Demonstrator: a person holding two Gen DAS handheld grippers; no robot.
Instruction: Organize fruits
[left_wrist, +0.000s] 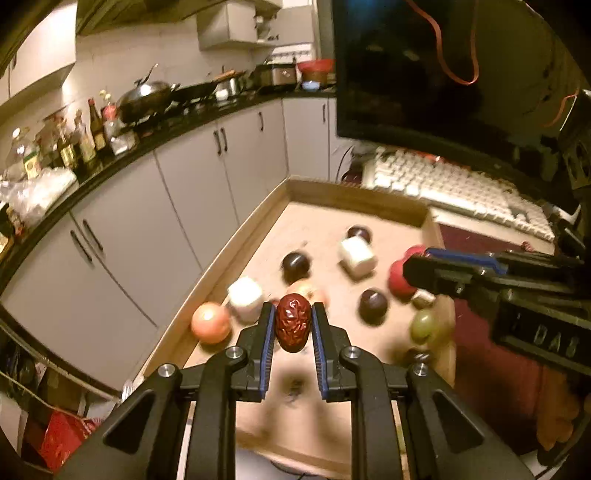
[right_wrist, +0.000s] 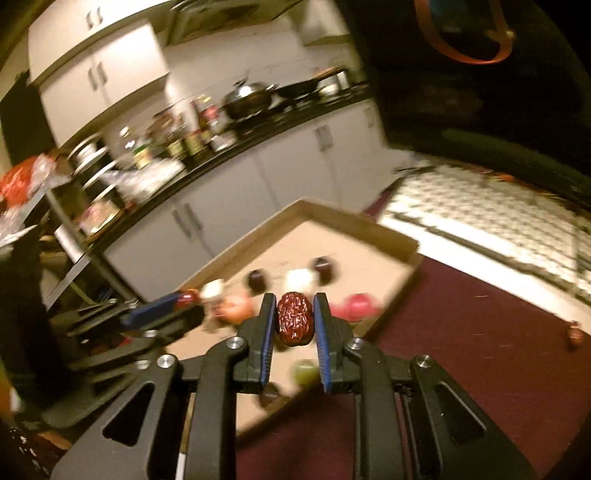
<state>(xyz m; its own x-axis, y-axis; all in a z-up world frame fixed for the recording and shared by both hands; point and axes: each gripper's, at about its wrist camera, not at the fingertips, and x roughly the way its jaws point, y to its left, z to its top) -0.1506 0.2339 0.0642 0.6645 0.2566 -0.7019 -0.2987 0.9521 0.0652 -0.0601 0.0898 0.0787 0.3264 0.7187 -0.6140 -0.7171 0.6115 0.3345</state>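
Red dates sit pinched between both tools' pads — left tool (left_wrist: 293, 325), right tool (right_wrist: 294, 319).

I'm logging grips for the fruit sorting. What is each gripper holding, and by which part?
The left gripper and the right gripper each clamp a red date, pads on its two long sides.

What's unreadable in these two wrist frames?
- Left wrist view: tray near edge is hidden by the left gripper, shut on a red date.
- Left wrist view: green fruit is motion-blurred, kind unclear.
- Right wrist view: tray fruits behind the right gripper and its red date are smeared.
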